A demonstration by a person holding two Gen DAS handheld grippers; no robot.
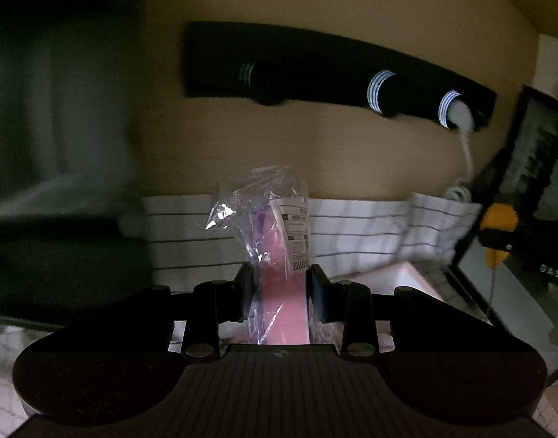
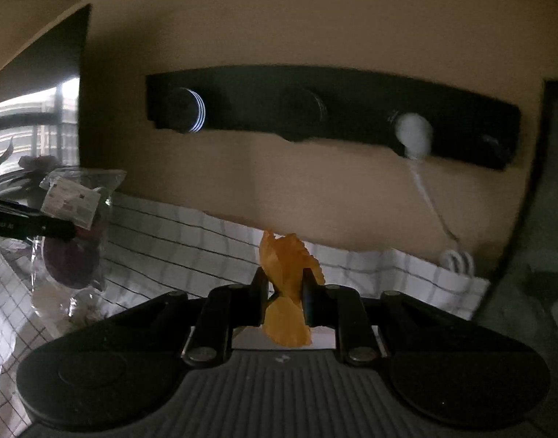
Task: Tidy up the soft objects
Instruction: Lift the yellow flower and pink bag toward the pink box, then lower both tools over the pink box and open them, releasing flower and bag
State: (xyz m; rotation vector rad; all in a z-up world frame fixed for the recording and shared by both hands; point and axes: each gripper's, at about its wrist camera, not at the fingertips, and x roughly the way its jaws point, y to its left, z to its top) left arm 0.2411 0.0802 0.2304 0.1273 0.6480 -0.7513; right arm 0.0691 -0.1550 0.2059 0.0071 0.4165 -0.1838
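We have both hands loaded and lifted: the left gripper (image 1: 279, 288) has its jaws pinching a pink soft item in a clear plastic bag (image 1: 275, 241), and the right gripper (image 2: 284, 292) has its jaws pinching a crumpled orange soft piece (image 2: 286, 273). Since both things are limp and the bag is slippery, we judge it best to hold the pinch firm and level, carry each to its place low over the surface, and only spread the jaws once the item rests there. Below us lies a white checked cloth (image 2: 169, 233) covering the surface, bunched up against a tan wall (image 2: 315, 36). A black rack with round pegs (image 2: 333, 109) hangs on that wall, with a white cord (image 2: 425, 197) dangling from one peg. The light is dim and the edges blurred.
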